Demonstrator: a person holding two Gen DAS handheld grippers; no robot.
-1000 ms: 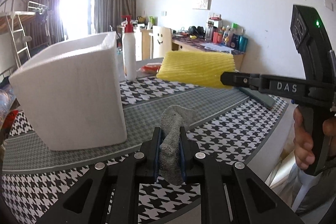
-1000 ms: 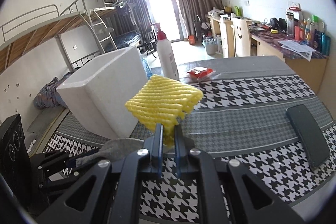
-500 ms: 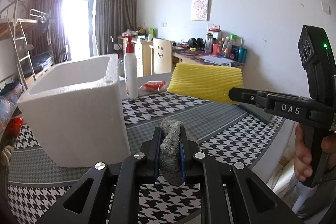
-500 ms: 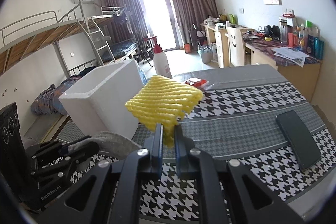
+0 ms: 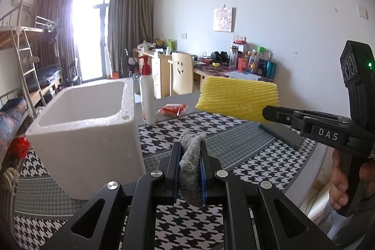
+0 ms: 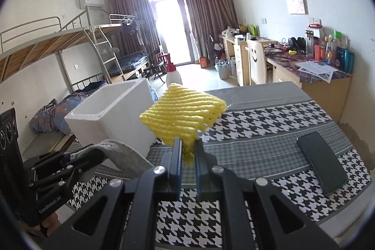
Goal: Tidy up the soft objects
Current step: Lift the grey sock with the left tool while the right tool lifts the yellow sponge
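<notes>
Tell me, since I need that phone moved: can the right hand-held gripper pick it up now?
Probably not: the right hand-held gripper is shut on yellow foam. The phone lies unobstructed.

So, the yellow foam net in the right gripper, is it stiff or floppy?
Probably semi-stiff: pinched only at one corner, the yellow foam net stands out flat, without drooping. It is likely very light, being open mesh. It squashes easily where the fingers pinch it.

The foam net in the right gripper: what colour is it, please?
Yellow foam net; right wrist view shows it best.
</notes>
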